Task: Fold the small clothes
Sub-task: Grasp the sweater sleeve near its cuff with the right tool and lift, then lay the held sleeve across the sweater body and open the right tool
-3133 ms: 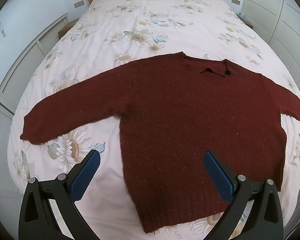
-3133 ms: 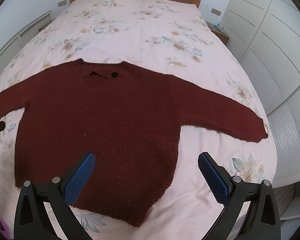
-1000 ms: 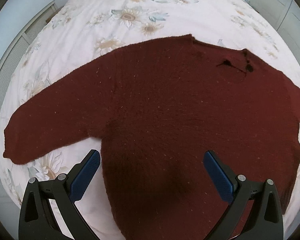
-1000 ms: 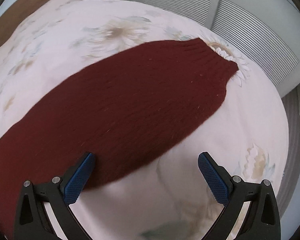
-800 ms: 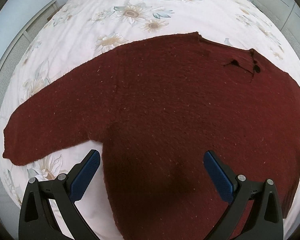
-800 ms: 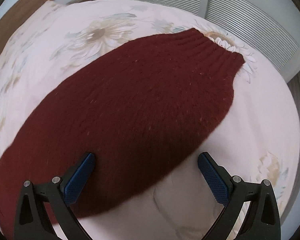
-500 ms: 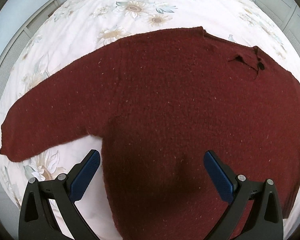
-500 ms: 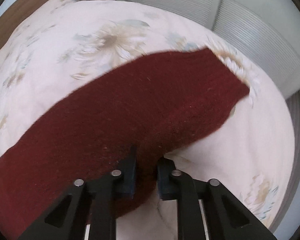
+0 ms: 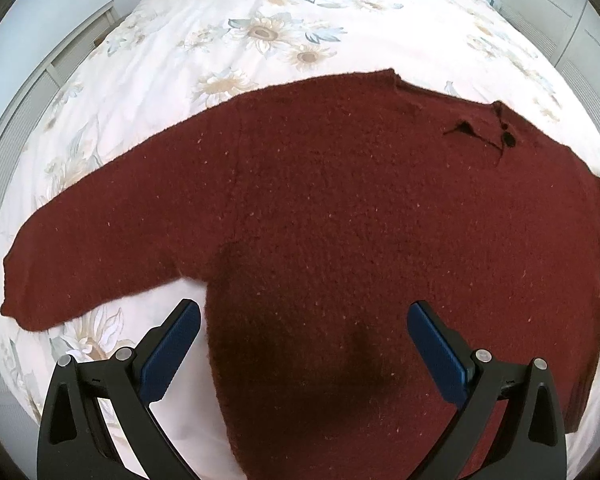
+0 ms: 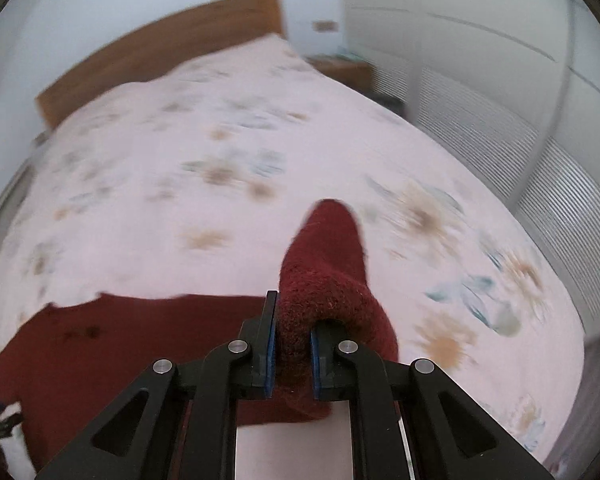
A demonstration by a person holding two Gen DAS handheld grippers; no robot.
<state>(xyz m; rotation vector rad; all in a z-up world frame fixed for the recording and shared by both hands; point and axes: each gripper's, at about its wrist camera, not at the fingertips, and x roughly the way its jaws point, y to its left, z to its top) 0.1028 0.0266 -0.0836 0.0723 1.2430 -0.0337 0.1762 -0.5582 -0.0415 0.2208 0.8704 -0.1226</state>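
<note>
A dark red knitted sweater (image 9: 340, 216) lies spread on the bed, its left sleeve (image 9: 92, 252) stretched out flat to the left. My left gripper (image 9: 304, 344) hangs open above the sweater's lower body, its blue pads wide apart and touching nothing. In the right wrist view my right gripper (image 10: 292, 344) is shut on the sweater's right sleeve (image 10: 328, 264), which is lifted off the bed and drapes over the jaws. The sweater's body (image 10: 132, 344) lies low at the left of that blurred view.
The floral bedcover (image 9: 284, 28) stretches far beyond the sweater toward a wooden headboard (image 10: 160, 52). White louvred wardrobe doors (image 10: 540, 120) line the right side, and a small wooden bedside table (image 10: 344, 68) stands by the headboard. White cabinets (image 9: 28, 92) run along the left.
My right gripper closed on the right sleeve, then rose and swung, lifting the sleeve off the bed. The left gripper stayed open above the sweater's body.
</note>
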